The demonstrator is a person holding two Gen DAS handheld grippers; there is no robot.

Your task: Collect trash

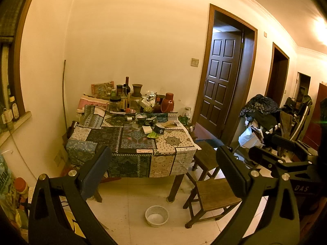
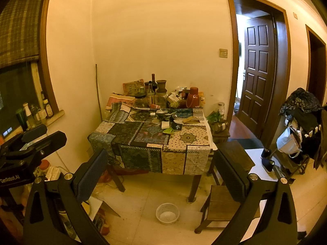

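**Both tools wide and empty, facing the cluttered desk**

Readable writing is scarce: "DAS" shows on the right tool's body where it enters the left wrist view, and "GenRobot.AI" on the left tool's body in the right wrist view; bottle and jar labels on the desk are too small to read.

The left tool [image 1: 163, 175] has its jaws spread wide with nothing between them; the right tool [image 2: 161, 175] is likewise spread wide and empty; both are held well back from the desk [image 1: 130, 143], which is covered by a patchwork cloth.

The trash sits on the desk's middle, near the far clutter: a green wrapper [image 1: 152, 135] lies beside a white block [image 1: 147, 129] and a dark tipped cup [image 1: 159, 129]; in the right wrist view the same green wrapper [image 2: 168, 130] lies just left of the cup [image 2: 177, 126].

On the floor in front of the desk stands a white mesh bin [image 1: 157, 216], with only a pale patch visible at its bottom; the right wrist view shows it too [image 2: 167, 213].

Only the left wrist view takes in a lit ceiling lamp [image 1: 320, 30] and a third doorway; only the right wrist view shows the checked window blind [image 2: 18, 24] and the row of bottles on the sill [image 2: 36, 112]; a pair of dark shoes [image 2: 267, 159] also appears there alone.

Jars, bottles and a red flask [image 1: 168, 102] crowd the desk's back edge; their contents cannot be told.
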